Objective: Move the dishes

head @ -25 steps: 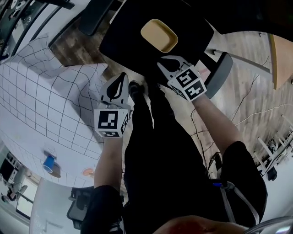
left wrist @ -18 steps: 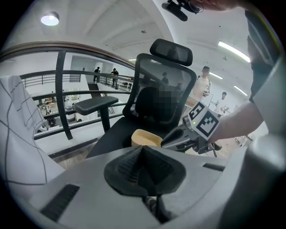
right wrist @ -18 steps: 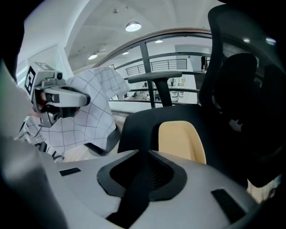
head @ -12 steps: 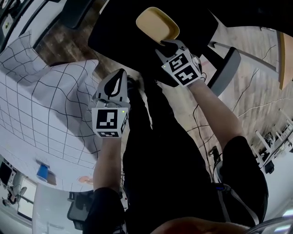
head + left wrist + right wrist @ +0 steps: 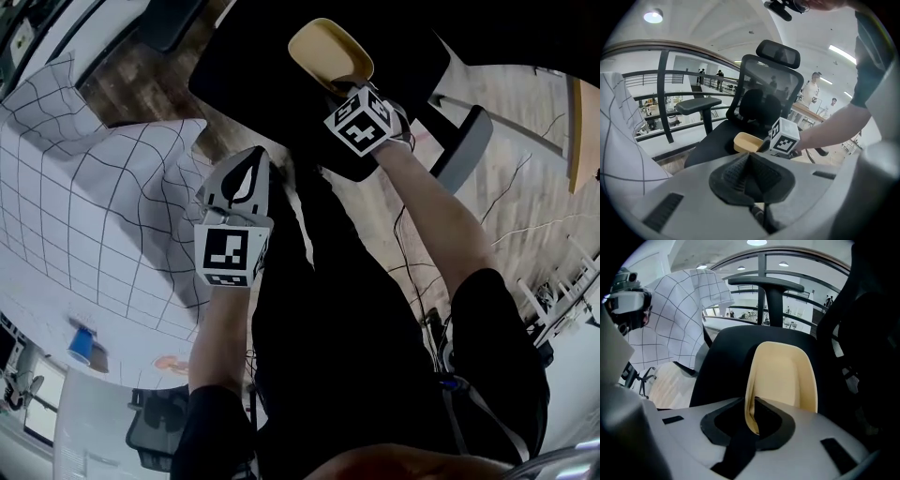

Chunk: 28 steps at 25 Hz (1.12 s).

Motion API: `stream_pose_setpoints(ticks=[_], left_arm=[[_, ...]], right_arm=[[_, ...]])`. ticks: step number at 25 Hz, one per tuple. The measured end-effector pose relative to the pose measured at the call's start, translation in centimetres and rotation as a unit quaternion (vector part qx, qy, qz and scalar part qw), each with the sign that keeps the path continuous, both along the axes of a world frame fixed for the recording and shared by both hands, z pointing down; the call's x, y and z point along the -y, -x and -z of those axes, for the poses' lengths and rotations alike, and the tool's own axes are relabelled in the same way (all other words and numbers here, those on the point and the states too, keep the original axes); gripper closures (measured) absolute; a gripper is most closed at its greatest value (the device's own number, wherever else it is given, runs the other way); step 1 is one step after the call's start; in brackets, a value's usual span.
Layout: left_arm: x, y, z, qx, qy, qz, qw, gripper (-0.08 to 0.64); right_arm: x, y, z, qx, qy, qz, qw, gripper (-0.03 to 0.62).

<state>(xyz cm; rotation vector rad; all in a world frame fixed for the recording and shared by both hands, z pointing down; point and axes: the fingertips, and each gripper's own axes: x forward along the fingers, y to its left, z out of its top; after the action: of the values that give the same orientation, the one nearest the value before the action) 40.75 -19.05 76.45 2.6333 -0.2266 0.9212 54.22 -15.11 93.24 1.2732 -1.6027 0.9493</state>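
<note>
A pale yellow dish (image 5: 328, 52) lies on the black seat of an office chair (image 5: 253, 66). My right gripper (image 5: 349, 82) points steeply down at the dish's near edge. In the right gripper view the dish (image 5: 785, 376) has its rim standing between the two pads of the right gripper (image 5: 752, 413), which have just been closing onto it. My left gripper (image 5: 246, 178) hangs above the person's lap, short of the chair, with its pads together and nothing in them. The left gripper view shows the left gripper (image 5: 750, 161), the dish (image 5: 746, 142) and the right gripper's marker cube (image 5: 784, 137).
A white cloth with a black grid (image 5: 84, 187) covers a table at the left, and a blue cup (image 5: 80, 345) stands on it. The chair's armrest (image 5: 464, 145) juts out at the right and its backrest (image 5: 771, 89) rises behind the seat. Cables run over the wooden floor (image 5: 525, 187).
My right gripper has gone down and forward to the dish's near rim and turned more steeply downward. The rim now sits between its jaws. The left gripper has barely shifted.
</note>
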Motion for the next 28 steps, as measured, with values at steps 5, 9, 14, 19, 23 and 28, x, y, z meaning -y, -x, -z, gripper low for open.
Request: stream_pose_setpoints(ticks=[5, 9, 14, 19, 23, 28], left_arm=[[-0.7, 1.4, 2.4, 0.015, 0.017, 0.012, 0.9997, 0.556], [0.3, 1.3, 6.8, 0.007, -0.003, 0.022, 0.9997, 0.555], [0.7, 1.3, 13.0, 0.001, -0.023, 0.034, 0.9992, 0.557], [1.2, 2.3, 19.8, -0.015, -0.026, 0.071, 0.9970, 0.557], [1.1, 4.5, 24.1, -0.021, -0.034, 0.099, 0.9942, 0.555], [1.1, 8.9, 27.9, -0.018, -0.058, 0.154, 0.9862, 0.557]], right_arm=[[-0.5, 0.3, 2.3, -0.008, 0.010, 0.013, 1.000, 0.554], [0.5, 0.3, 5.8, -0.007, 0.001, 0.027, 1.000, 0.557], [0.5, 0.8, 12.0, 0.000, -0.022, 0.039, 0.999, 0.557], [0.6, 2.3, 19.8, 0.005, -0.056, 0.070, 0.996, 0.557], [0.6, 4.4, 25.6, 0.002, -0.088, 0.113, 0.990, 0.557], [1.8, 7.6, 31.7, 0.019, -0.124, 0.164, 0.978, 0.557]])
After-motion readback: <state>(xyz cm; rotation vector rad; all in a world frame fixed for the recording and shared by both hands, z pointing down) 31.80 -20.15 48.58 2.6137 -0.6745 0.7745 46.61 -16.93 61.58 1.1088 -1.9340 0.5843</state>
